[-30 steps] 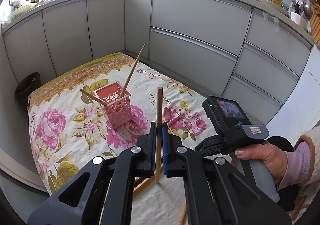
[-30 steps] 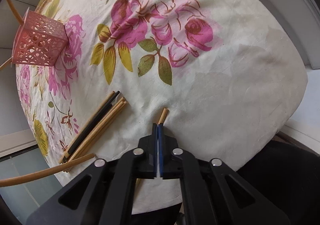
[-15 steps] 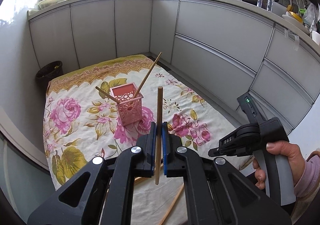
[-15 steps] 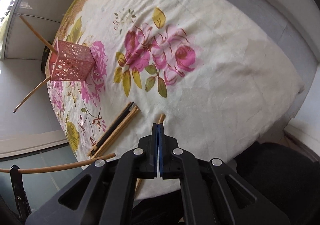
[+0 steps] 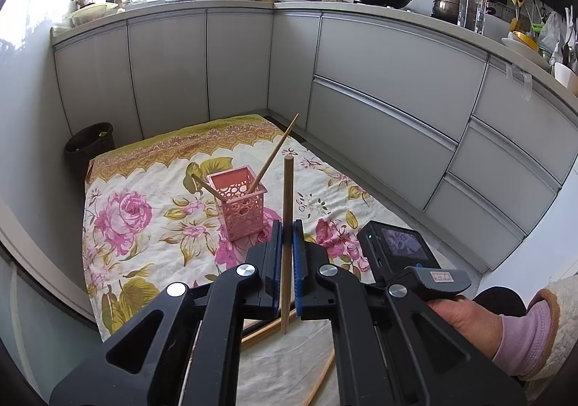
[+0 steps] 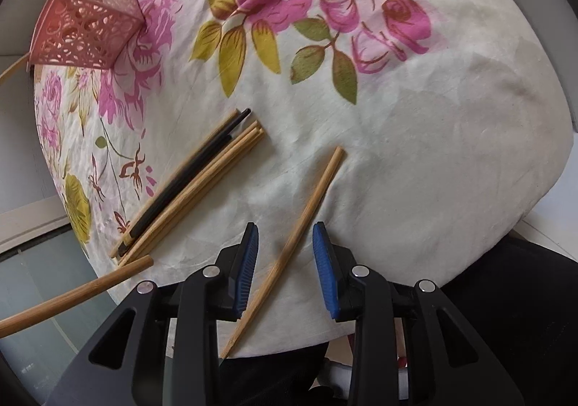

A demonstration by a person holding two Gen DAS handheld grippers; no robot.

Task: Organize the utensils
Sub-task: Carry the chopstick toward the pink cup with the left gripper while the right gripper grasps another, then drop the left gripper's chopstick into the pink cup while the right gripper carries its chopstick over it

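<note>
left tool point(image 5: 288, 243) clamping upright chopstick point(image 5: 287, 210), right tool point(image 6: 285, 257) opening over lone chopstick point(image 6: 307, 210)

Holder point(image 5: 240, 207), pink, perforated: one.
Chopsticks standing in the holder point(image 5: 274, 153): two.
Chopstick clamped upright in the left claw point(image 5: 288, 236): one.
Chopstick lying alone on the cloth point(image 6: 300, 225), between the opening pads of the right claw point(image 6: 285, 261): one.
Bundle of chopsticks point(image 6: 195, 182) lying on the cloth: one black, several bamboo; exact bamboo count unclear.
Floral cloth point(image 6: 415, 153): one.
Claws: two.
</note>
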